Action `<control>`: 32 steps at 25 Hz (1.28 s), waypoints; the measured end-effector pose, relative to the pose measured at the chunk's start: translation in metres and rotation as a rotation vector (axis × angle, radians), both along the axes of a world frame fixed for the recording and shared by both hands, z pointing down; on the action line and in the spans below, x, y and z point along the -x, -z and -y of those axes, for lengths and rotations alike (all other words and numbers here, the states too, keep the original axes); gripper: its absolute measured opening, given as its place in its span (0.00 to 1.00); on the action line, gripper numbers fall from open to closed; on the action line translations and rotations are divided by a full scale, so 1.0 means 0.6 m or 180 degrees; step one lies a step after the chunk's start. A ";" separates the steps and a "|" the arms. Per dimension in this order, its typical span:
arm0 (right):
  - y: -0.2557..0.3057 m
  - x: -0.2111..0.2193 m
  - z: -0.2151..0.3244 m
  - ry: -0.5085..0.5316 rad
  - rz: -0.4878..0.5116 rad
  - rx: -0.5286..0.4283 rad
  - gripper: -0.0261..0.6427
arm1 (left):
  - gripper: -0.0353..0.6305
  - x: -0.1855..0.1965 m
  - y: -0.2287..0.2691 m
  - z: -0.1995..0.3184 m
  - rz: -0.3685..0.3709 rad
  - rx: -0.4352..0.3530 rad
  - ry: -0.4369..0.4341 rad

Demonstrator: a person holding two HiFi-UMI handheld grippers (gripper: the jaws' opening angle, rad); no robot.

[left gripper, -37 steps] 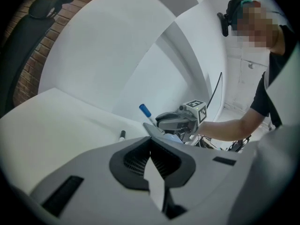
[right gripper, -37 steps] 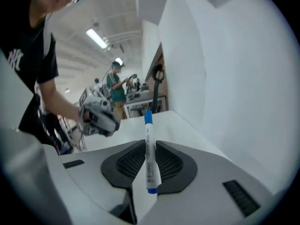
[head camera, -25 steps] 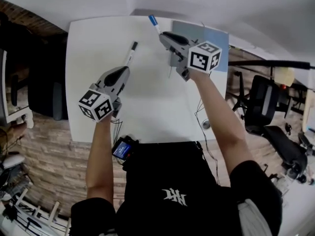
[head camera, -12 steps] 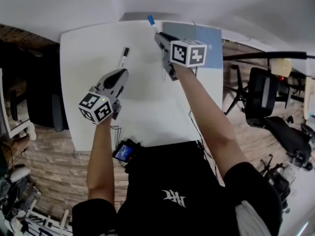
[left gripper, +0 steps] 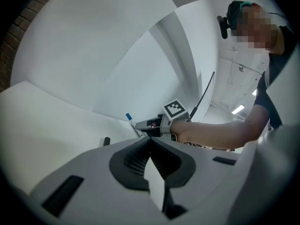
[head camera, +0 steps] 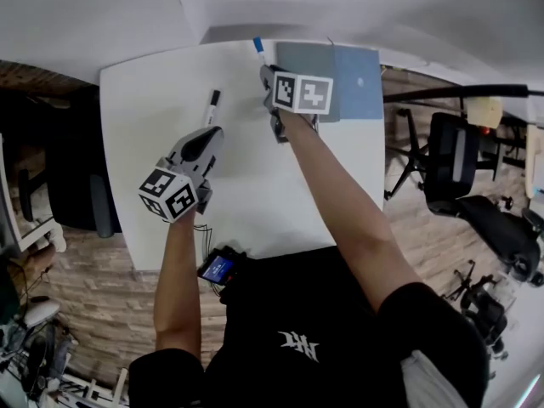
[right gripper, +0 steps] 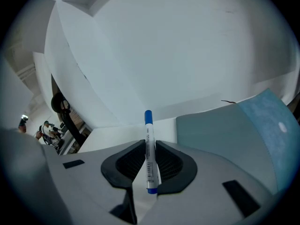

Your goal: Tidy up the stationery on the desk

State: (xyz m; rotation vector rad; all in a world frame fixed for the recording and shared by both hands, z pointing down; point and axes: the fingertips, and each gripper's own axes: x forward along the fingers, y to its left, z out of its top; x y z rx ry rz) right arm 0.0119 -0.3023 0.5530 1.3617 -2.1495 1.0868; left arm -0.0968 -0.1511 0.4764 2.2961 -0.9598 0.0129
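**Black marker lies just ahead of the closed left fingers**

The left gripper (head camera: 211, 136) has its jaws pressed together with nothing between them, and it is held over the white desk (head camera: 144, 168). The black marker (head camera: 211, 106) lies flat on the desk just beyond the fingertips, a little apart from them. Its long axis runs nearly in line with the direction the fingers point (so the jaws, once opened, would close across its thin body, I judge). The right gripper (right gripper: 149, 146) is occupied. Its jaws stand narrow and clamp a blue-capped marker (right gripper: 148, 125), whose cap sticks out ahead of the fingertips, and a blue-grey pad (right gripper: 225, 135) lies just to their right. Therefore the left hand is both the nearer and the free one for the black marker.
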 end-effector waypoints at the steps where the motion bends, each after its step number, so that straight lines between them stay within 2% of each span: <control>1: -0.005 -0.001 0.000 -0.0046 -0.0015 0.0021 0.17 | 0.06 0.000 -0.001 -0.001 -0.0001 0.0011 -0.0005; 17: -0.033 -0.019 0.006 -0.0558 -0.0286 0.0148 0.17 | 0.06 -0.001 -0.018 -0.002 -0.0043 0.0072 -0.0036; 32: -0.051 -0.024 0.008 -0.0630 -0.0585 0.0349 0.17 | 0.06 0.003 -0.020 -0.004 -0.0060 0.0070 0.0008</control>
